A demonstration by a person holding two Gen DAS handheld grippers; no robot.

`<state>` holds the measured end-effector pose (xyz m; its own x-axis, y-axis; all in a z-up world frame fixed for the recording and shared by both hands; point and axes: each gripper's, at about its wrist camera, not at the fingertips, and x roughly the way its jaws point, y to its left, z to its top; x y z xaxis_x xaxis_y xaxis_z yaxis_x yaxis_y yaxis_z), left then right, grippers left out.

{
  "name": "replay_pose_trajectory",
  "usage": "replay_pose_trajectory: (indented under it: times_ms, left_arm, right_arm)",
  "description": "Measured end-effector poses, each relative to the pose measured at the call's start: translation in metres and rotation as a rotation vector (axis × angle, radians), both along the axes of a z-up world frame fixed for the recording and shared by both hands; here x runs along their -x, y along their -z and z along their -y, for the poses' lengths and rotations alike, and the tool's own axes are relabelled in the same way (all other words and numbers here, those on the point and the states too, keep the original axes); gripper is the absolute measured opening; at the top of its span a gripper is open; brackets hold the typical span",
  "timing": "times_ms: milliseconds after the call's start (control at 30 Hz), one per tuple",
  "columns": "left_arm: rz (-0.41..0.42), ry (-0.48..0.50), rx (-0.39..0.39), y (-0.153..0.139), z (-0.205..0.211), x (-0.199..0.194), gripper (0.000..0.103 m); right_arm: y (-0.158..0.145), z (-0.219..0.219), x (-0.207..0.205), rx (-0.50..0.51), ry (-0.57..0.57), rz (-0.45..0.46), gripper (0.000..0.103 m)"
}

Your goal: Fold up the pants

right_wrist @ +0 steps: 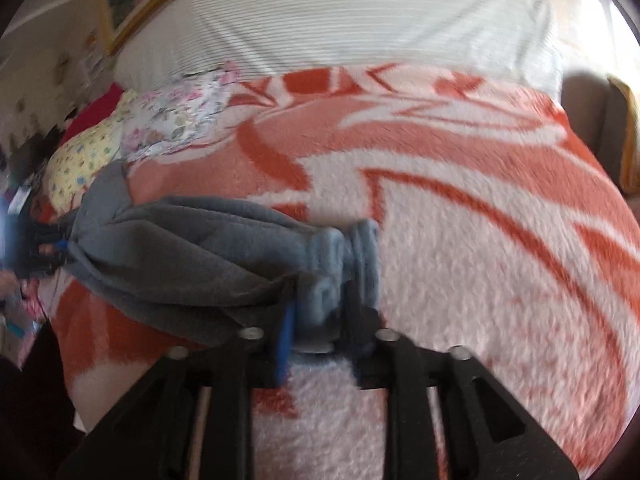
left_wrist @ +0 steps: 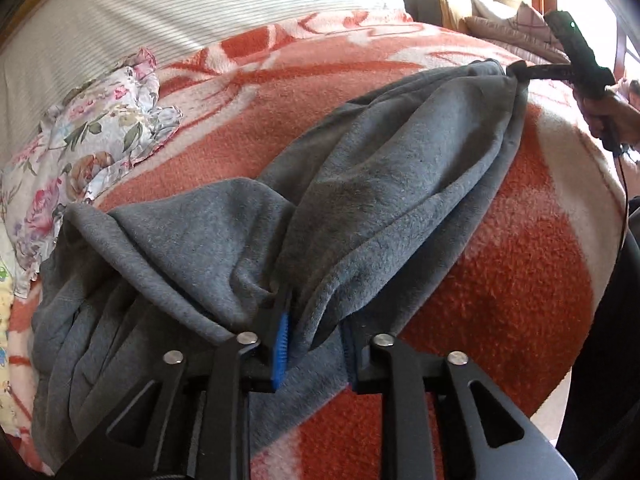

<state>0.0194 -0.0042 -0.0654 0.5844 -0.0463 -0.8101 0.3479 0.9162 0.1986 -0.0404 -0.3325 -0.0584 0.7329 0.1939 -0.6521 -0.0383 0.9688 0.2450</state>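
My left hand-held gripper (left_wrist: 310, 330) is clamped on gathered grey fabric, fingers close together. My right hand-held gripper (right_wrist: 320, 316) pinches a bunched fold the same way, held out well apart from the left, my right hand (left_wrist: 614, 114) wrapped round its handle.

- Pants (left_wrist: 360, 184) span the blanket (left_wrist: 500, 280) between both hand-held grippers.
- Floral cloth (left_wrist: 92, 140) lies left of them, pillow (left_wrist: 200, 8) behind.

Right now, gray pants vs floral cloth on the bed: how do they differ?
The gray pants are plain fleece; the floral cloth is thin and printed. The pants hang stretched between the left gripper and right gripper; the floral cloth lies crumpled and ungripped. Both are over the orange blanket.
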Motion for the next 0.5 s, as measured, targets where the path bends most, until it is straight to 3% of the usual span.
replay_pose_trajectory:
  times_ms: [100,167,200,267,500]
  left_arm:
    - [0.008,-0.016,0.025,-0.011,-0.003,0.006,0.036]
    - [0.027,-0.045,0.049,-0.021,-0.010,0.013,0.061]
    - [0.043,-0.062,0.061,-0.027,-0.015,0.016,0.065]
    - [0.064,-0.100,0.097,-0.040,-0.031,0.022,0.067]
    - [0.065,-0.298,0.252,-0.071,-0.119,0.009,0.070]
  right_arm:
    - [-0.011,0.001,0.009,-0.027,0.044,0.017,0.051]
    - [-0.025,-0.007,0.016,-0.018,0.051,0.053,0.054]
    - [-0.033,-0.015,0.020,-0.009,0.053,0.073,0.059]
    - [-0.043,-0.030,0.023,-0.007,0.050,0.095,0.065]
    - [-0.061,-0.120,-0.002,-0.092,-0.071,0.123,0.065]
